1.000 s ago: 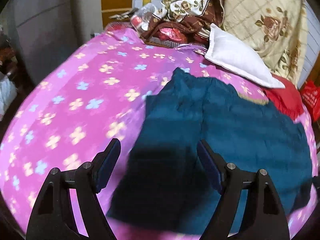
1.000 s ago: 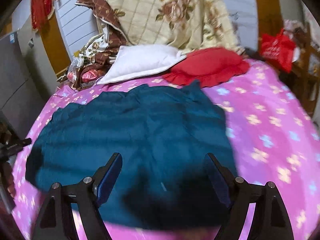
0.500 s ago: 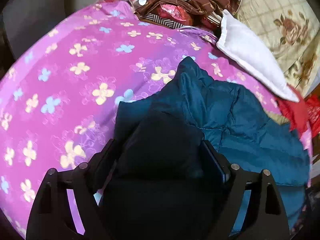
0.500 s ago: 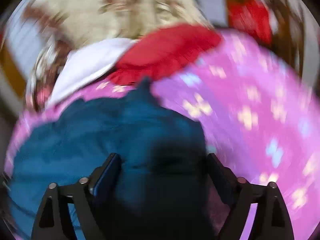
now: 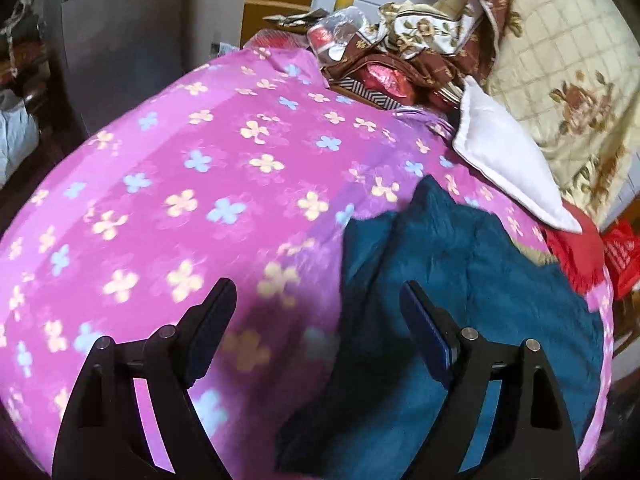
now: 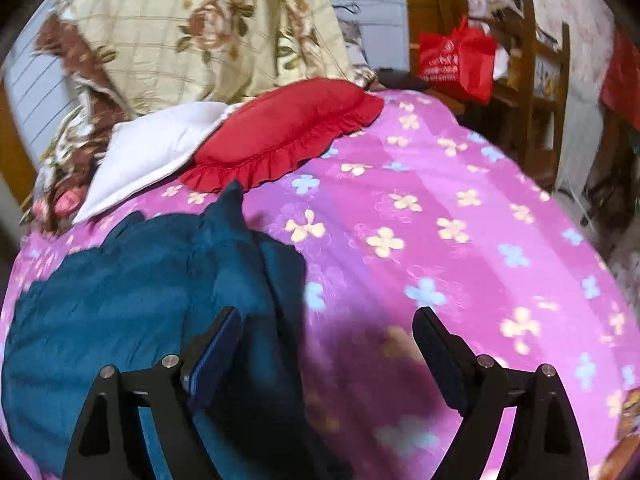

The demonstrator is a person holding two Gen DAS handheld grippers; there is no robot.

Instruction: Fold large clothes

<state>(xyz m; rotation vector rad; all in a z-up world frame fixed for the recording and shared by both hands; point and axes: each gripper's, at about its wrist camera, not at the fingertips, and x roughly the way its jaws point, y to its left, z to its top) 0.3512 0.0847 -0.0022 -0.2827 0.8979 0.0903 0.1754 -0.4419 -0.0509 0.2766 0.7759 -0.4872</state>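
A teal garment (image 5: 472,300) lies in a heap on a bed covered by a pink flowered sheet (image 5: 200,200), bunched with raised ridges toward the head of the bed. In the left wrist view it fills the lower right of the sheet; in the right wrist view the same garment (image 6: 140,300) fills the lower left. The left gripper (image 5: 318,320) stands released, jaws wide, above the garment's left edge: its right finger is over teal cloth, its left finger over bare sheet, and nothing is pinched between them. The right gripper (image 6: 328,344) is likewise released and wide, straddling the garment's right edge, left finger over the cloth and right finger over the sheet, holding nothing. At the head edge of the bed a white pillow (image 6: 152,152) lies beside a red frilled cushion (image 6: 288,128), the garment's far tip just short of the cushion. A cream floral quilt (image 6: 192,28) is piled behind them. A red bag (image 6: 456,60) hangs on a wooden chair (image 6: 540,80) past the bed's far right corner.
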